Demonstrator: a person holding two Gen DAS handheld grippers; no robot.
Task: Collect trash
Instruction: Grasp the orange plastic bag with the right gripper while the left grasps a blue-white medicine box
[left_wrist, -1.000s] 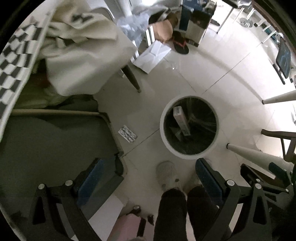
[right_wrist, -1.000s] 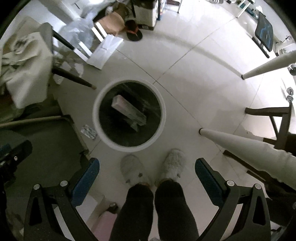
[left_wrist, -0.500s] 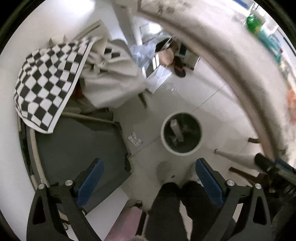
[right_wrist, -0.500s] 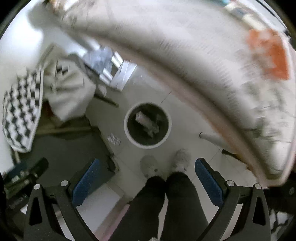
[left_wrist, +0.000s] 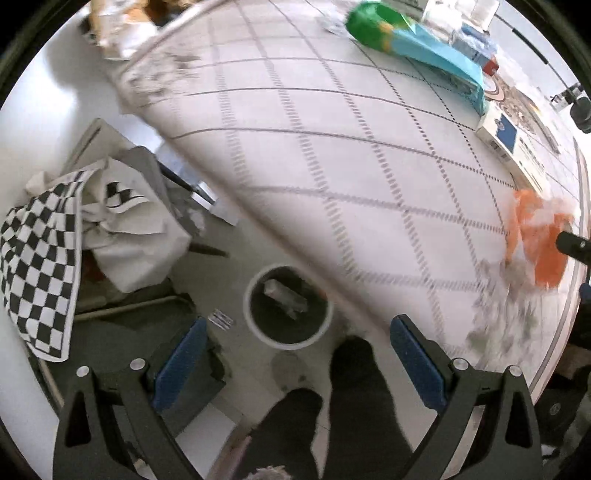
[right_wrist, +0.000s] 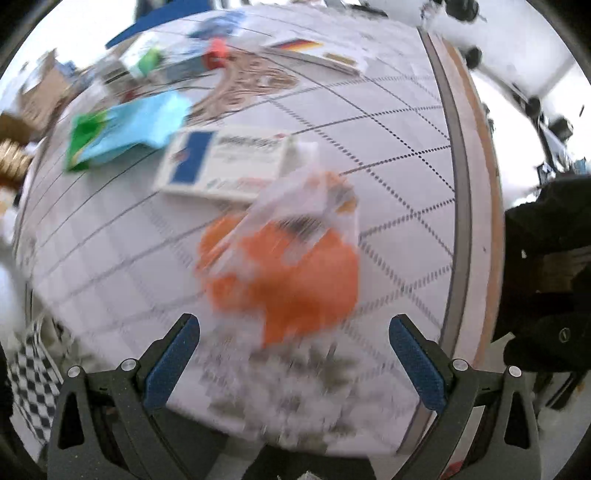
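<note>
In the left wrist view, we see the left gripper (left_wrist: 295, 365) at the bottom of the frame with its blue-padded fingers (left_wrist: 179, 363) spread wide and nothing between them. Just above the gap, at centre low, a round trash bin (left_wrist: 255, 328) with a white rim stands on the pale floor; a flat box (left_wrist: 286, 297) lies inside it. A small foil blister pack (left_wrist: 221, 318) lies on the floor just left of the bin. The person's dark trouser legs (left_wrist: 354, 391) occupy the bottom centre. At the left edge we see a checkered cloth (left_wrist: 37, 266) beside a crumpled white cloth (left_wrist: 140, 236). A table with a gridded cover (left_wrist: 332, 166) fills the upper right. On it, a green-and-blue bag (left_wrist: 413, 40) lies at the top, a white-and-blue box (left_wrist: 513, 144) at the right, and an orange wrapper (left_wrist: 539, 236) near the right edge.

In the right wrist view, the picture is motion-blurred. The right gripper (right_wrist: 295, 363) sits at the bottom, its fingers (right_wrist: 415, 363) likewise wide apart and holding nothing. The orange wrapper (right_wrist: 291, 273) lies on the gridded cover (right_wrist: 399, 122) at frame centre, just above the gap between the fingers. The white-and-blue box (right_wrist: 225, 162) lies just above and left of it, touching or nearly so; we cannot tell which. The green-and-blue bag (right_wrist: 125, 129) lies at the upper left.
</note>
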